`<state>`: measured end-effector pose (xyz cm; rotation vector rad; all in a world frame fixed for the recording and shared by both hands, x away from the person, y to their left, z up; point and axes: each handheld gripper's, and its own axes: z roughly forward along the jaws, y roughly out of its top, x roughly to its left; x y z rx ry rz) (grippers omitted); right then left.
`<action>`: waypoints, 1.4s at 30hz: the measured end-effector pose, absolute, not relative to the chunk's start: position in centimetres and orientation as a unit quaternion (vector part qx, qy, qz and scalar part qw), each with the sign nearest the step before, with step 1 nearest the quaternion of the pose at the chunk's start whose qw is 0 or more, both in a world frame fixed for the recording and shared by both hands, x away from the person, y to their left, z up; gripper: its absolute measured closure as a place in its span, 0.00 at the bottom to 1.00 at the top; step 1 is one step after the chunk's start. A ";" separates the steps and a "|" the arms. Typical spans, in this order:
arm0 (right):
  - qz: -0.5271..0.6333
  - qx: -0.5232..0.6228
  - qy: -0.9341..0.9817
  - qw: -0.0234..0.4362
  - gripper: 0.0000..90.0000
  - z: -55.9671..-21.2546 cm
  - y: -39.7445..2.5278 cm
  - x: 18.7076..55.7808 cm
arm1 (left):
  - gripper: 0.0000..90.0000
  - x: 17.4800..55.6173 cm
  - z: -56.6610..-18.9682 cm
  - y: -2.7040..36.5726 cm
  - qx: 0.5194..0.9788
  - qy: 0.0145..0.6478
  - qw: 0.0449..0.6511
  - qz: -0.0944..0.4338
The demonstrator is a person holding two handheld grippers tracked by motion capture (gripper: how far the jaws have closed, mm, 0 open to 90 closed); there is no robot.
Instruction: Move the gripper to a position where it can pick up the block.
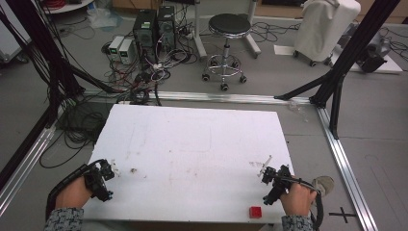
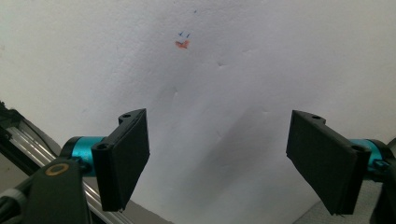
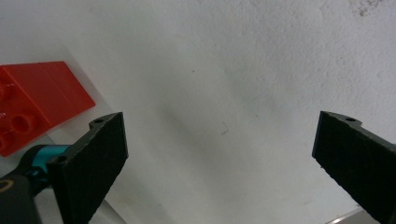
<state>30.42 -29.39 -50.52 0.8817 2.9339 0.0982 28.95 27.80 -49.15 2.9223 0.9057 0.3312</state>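
My jaws apart on both grippers, gripping nothing. My left gripper at table near-left corner; my right gripper at near-right. Red brick lies near front edge, just beside right gripper.
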 end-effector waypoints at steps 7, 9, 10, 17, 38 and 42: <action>0.036 0.293 0.954 0.046 0.03 -50.2 -29.7 30.3 | 0.24 28.9 -49.0 27.7 0.948 0.297 0.032 0.109; 0.038 0.293 0.954 0.047 0.03 -50.1 -29.8 30.3 | 0.24 28.9 -49.0 27.7 0.948 0.297 0.032 0.109; 0.039 0.292 0.954 0.047 0.03 -50.1 -29.8 30.3 | 0.24 28.9 -49.1 27.7 0.948 0.296 0.031 0.110; 0.039 0.294 0.954 0.044 0.03 -50.0 -29.9 30.3 | 0.24 28.9 -49.2 27.6 0.949 0.295 0.030 0.108; 0.047 0.284 0.956 0.050 0.03 -49.6 -30.4 30.0 | 0.24 28.9 -49.0 27.5 0.949 0.294 0.035 0.110; 0.048 0.269 0.961 0.051 0.03 -49.5 -30.4 29.9 | 0.24 28.9 -49.1 27.5 0.948 0.294 0.038 0.112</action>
